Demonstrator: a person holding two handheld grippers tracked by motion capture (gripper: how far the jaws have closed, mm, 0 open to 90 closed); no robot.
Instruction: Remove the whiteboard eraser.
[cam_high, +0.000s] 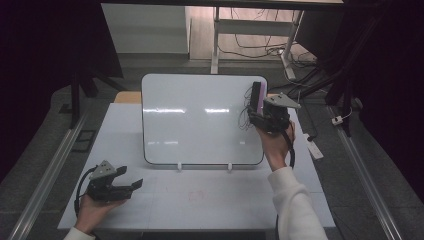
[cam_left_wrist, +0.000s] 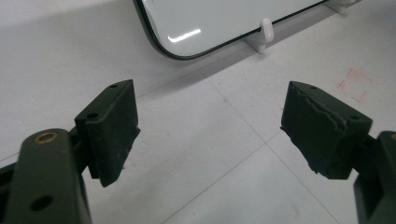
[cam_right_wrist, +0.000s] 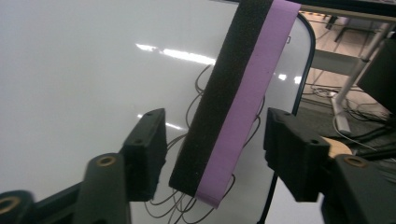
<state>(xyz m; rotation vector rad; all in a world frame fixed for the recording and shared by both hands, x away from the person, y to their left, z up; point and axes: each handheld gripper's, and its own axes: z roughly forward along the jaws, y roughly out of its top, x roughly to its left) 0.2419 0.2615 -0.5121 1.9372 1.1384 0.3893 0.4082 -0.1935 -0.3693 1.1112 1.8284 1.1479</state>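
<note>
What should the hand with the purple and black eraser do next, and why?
Probably close the right hand-held gripper fully on the purple-and-black foam eraser. The eraser stands between its jaws with gaps on both sides, so the grip looks loose. Dark scribbles sit on the white rectangular whiteboard just behind it, waiting to be wiped.

The eraser (cam_right_wrist: 233, 100) standing between the right gripper (cam_right_wrist: 215, 140) fingers (cam_right_wrist: 147, 149) is two-toned lengthwise: a black felt strip toward the left finger, a lilac strip toward the right one. Behind it the whiteboard (cam_high: 200, 117) is glossy white with a thin dark rim, marked with looping dark scribbles just behind the fingers. The fingers of both grippers are matt black; the left gripper (cam_left_wrist: 210, 130) has brass-coloured rivets. The worktop (cam_left_wrist: 215, 154) beneath its fingers is pale grey-white, with a faint red square outline beyond the right finger.
</note>
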